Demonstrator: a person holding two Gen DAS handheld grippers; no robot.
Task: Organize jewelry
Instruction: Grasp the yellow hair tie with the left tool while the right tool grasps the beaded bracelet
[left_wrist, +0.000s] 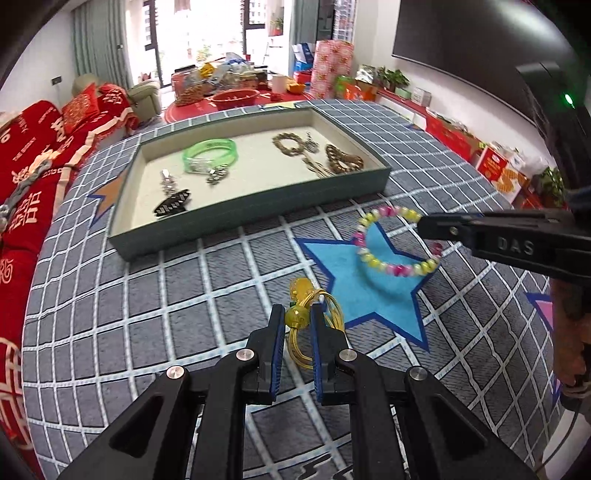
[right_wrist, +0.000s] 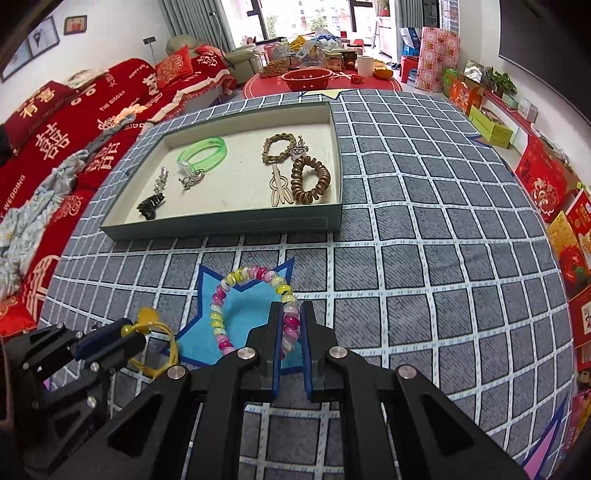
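Clearly, pink-and-yellow glossy bead bracelet (right_wrist: 255, 306) hangs in right claw (right_wrist: 291, 321).

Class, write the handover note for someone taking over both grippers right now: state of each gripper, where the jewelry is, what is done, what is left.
Left gripper: shut on the yellow bead hair tie, its cord loops hanging below.
Right gripper: shut on the multicolored bead bracelet, above the blue star on the checked cloth.
Tray: already holds the green bangle, brown coil hair tie, braided bracelet, wooden hairpin, black hair clip and silver pieces.
Done: those items are in the tray.
Left: carry both held pieces to the tray and release them.
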